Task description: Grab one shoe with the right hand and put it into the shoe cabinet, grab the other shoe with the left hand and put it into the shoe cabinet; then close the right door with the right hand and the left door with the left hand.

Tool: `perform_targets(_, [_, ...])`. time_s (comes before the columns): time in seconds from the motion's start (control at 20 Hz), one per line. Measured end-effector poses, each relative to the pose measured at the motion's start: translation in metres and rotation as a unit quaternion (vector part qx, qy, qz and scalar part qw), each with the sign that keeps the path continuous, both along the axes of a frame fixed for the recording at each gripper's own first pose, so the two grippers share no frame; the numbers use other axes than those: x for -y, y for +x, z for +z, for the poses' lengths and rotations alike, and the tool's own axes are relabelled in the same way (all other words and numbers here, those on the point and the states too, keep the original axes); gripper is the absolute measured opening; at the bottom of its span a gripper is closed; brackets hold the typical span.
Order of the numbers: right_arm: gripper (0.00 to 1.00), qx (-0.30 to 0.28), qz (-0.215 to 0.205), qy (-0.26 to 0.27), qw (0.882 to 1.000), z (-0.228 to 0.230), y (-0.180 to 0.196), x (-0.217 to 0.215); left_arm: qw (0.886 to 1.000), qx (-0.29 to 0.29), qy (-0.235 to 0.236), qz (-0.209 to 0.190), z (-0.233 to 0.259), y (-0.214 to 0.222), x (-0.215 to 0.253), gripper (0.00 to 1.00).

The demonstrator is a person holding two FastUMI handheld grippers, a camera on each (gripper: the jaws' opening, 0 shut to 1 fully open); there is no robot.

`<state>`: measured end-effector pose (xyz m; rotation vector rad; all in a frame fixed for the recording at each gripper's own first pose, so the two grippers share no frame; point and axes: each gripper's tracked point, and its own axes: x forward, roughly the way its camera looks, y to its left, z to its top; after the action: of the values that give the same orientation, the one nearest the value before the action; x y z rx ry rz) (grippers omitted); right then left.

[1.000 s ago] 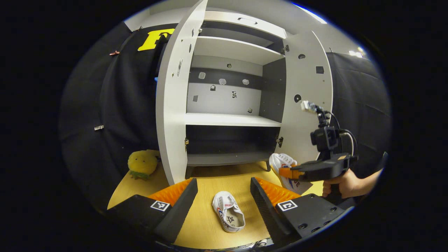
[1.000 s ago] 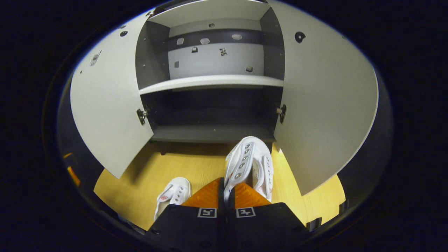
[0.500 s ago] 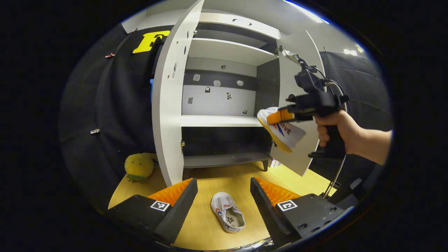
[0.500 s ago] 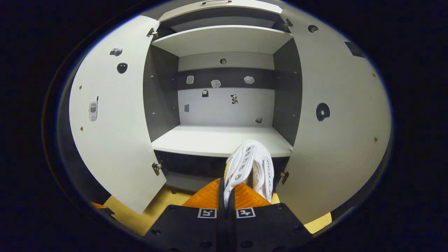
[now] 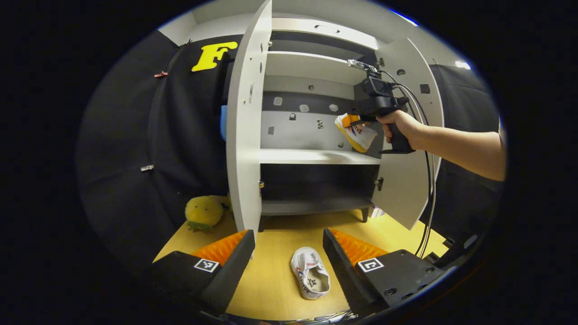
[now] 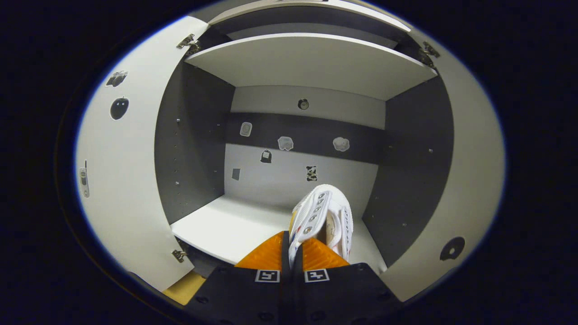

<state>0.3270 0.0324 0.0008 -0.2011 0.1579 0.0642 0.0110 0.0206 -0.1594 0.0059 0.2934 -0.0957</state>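
Observation:
My right gripper (image 6: 292, 250) is shut on the side wall of a white canvas shoe (image 6: 323, 214), held in the air above the white middle shelf (image 6: 226, 225) of the open shoe cabinet. In the left gripper view that same shoe (image 5: 356, 132) hangs at the right end of the shelf, with a hand on the right gripper (image 5: 356, 121) behind it. The other white shoe (image 5: 311, 280) lies on the wooden floor between the fingers of my open left gripper (image 5: 289, 250), untouched. Both cabinet doors, left door (image 5: 246, 135) and right door (image 5: 408, 149), stand wide open.
A yellow plush toy (image 5: 203, 212) sits on the floor to the left of the cabinet. A cable (image 5: 429, 189) hangs down from the right gripper in front of the right door. The dark bottom compartment (image 5: 316, 185) holds nothing.
The right gripper has carried its shoe up from the floor and forward into the cabinet, over the middle shelf. The left gripper has shifted slightly; its shoe still lies on the floor.

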Motion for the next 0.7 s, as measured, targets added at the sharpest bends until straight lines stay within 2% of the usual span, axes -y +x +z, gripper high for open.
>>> perform_targets(0.1, [0.05, -0.01, 0.002, -0.033, 0.999, -0.009, 0.034, 0.005, 1.0, 0.0, -0.005, 0.029, 0.002, -0.002, -0.003, 0.95])
perform_targets(0.3, [0.05, -0.065, -0.017, -0.026, 0.997, -0.036, 0.084, 0.02, 0.998, 0.005, -0.015, 0.067, 0.008, -0.002, -0.003, 0.95])
perform_targets(0.5, [0.05, -0.112, -0.03, -0.066, 0.991, -0.063, 0.118, 0.031, 0.996, 0.013, 0.007, 0.088, 0.015, 0.001, -0.008, 0.95])
perform_targets(0.7, [0.05, -0.156, -0.037, -0.044, 0.986, -0.089, 0.134, 0.029, 0.994, 0.02, 0.014, 0.109, 0.024, 0.001, -0.013, 0.95])
